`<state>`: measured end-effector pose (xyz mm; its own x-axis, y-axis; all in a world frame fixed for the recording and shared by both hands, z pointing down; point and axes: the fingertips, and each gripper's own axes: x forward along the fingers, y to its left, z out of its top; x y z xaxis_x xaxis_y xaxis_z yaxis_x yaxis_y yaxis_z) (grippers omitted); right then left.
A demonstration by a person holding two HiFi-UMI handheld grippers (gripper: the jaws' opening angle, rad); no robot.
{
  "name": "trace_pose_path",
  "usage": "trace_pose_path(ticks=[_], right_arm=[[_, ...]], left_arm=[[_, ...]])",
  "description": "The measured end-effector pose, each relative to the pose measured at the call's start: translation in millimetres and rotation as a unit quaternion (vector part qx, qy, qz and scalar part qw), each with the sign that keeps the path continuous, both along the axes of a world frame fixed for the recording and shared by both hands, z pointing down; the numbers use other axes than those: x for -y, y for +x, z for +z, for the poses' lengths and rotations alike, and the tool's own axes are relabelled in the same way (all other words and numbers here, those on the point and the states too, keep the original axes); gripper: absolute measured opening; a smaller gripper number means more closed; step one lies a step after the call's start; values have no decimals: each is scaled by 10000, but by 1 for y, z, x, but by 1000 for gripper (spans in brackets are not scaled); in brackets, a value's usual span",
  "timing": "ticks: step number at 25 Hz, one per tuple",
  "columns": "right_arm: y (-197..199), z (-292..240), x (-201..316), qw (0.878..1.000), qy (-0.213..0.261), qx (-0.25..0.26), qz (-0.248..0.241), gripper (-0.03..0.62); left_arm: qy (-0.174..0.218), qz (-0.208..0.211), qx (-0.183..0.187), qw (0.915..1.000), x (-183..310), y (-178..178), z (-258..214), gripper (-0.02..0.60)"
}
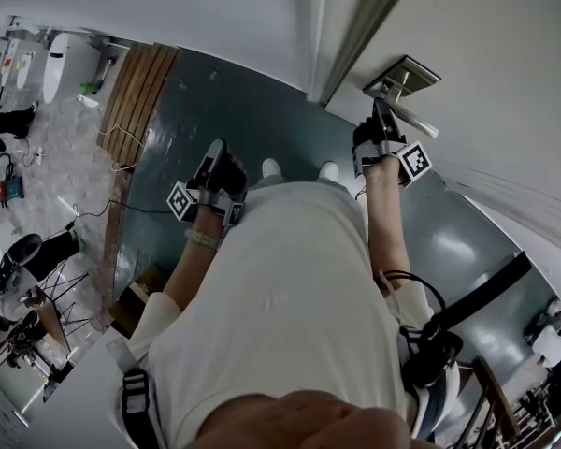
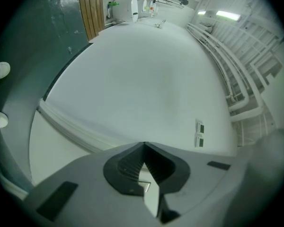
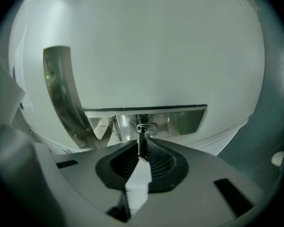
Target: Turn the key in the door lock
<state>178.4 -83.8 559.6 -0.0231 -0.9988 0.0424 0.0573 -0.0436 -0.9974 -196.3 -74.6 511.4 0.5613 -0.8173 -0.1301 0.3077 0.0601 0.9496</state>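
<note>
The white door (image 1: 505, 82) carries a metal lock plate (image 1: 407, 73) with a lever handle (image 1: 413, 120). My right gripper (image 1: 381, 115) is held level against that plate. In the right gripper view the key (image 3: 141, 137) sticks out of the keyhole (image 3: 146, 126) in the plate (image 3: 180, 119), and my right gripper (image 3: 142, 144) is shut on the key's head. The curved handle (image 3: 60, 91) rises at the left. My left gripper (image 1: 215, 150) hangs apart at the left, over the floor. Seen in its own view, the left gripper (image 2: 144, 146) faces a bare white wall, shut with nothing in it.
The door frame edge (image 1: 355, 36) runs just left of the lock. A dark green floor (image 1: 224, 101) lies below, with a wooden strip (image 1: 140, 87) and tripods and cables (image 1: 28, 279) at the far left. The person's shoes (image 1: 299, 169) stand near the door.
</note>
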Motion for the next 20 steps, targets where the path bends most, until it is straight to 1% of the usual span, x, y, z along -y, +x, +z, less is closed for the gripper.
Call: trace_pose_path(ticks=[1,3,4,5,8,16,18,20], right_arm=[[1,0,0,9985,276,461,109,40],[2,4,1,9872,911,1286,254,40],[2,6,1,9806,1185,1540,258,40],[3,8,1,9756,1382,1690,239,40],[3,8,0,9721,1566,1739,159,40],[1,5,-1,9695,1649,1811,-55,40],[0,3,-2,9743,1492,1688,-57,41],[1,3,-4,9822,1205,1442,-61,43]], left_arm=[[7,-4,26,10000,0,0,-1,8],[18,-11,80,10000,0,1,-2,8],[24,-9,106,9999,-1,1,-2,8],[33,-4,130,9999,-1,2,-2,8],[49,14,172,9998,-2,5,-4,8],[26,20,143,9999,-6,7,-5,8],[10,29,114,9999,-6,7,-6,8],[-6,32,71,10000,-4,7,-7,8]])
